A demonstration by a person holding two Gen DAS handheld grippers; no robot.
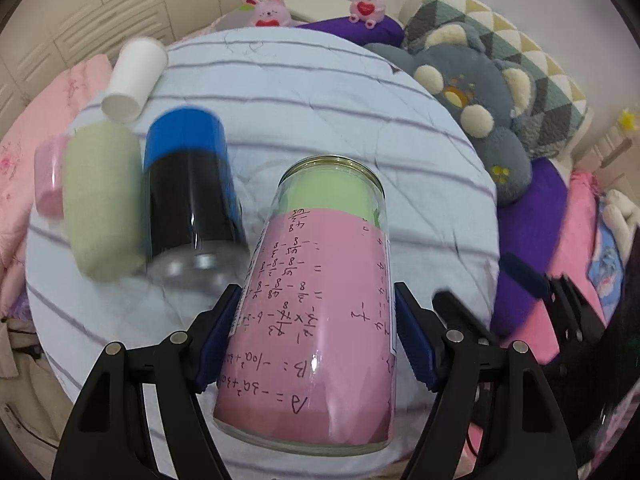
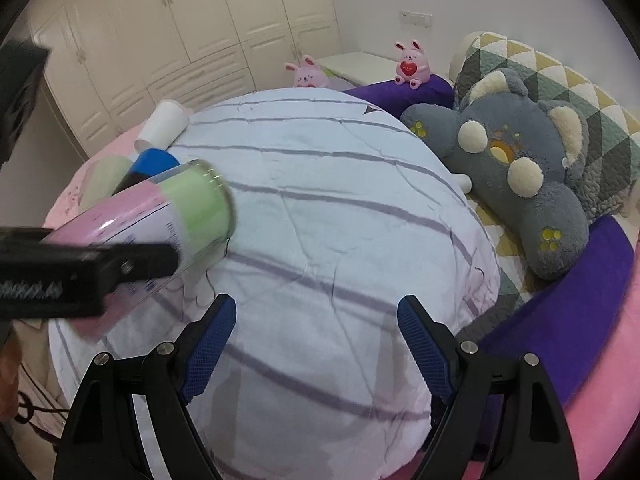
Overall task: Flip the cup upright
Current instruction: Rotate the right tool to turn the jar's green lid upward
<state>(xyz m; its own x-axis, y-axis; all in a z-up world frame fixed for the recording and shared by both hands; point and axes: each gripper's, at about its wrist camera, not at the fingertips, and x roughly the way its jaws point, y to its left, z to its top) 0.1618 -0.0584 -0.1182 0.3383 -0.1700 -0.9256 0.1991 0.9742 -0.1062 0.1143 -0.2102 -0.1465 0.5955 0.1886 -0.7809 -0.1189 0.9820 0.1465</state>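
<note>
Room light is soft, even and moderately bright, with no hard shadows. Faint grey shadows fall on the striped quilt (image 2: 340, 208) beneath the right gripper (image 2: 316, 320). Left of the glass cup (image 1: 316, 304), neighbouring containers smear with motion blur. Glare streaks the cup's side. Both views bow strongly and darken at the corners.

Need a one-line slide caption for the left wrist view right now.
Left gripper clamps the pink-and-green papered glass cup, tilted above the striped quilt beside other lying cups.
</note>
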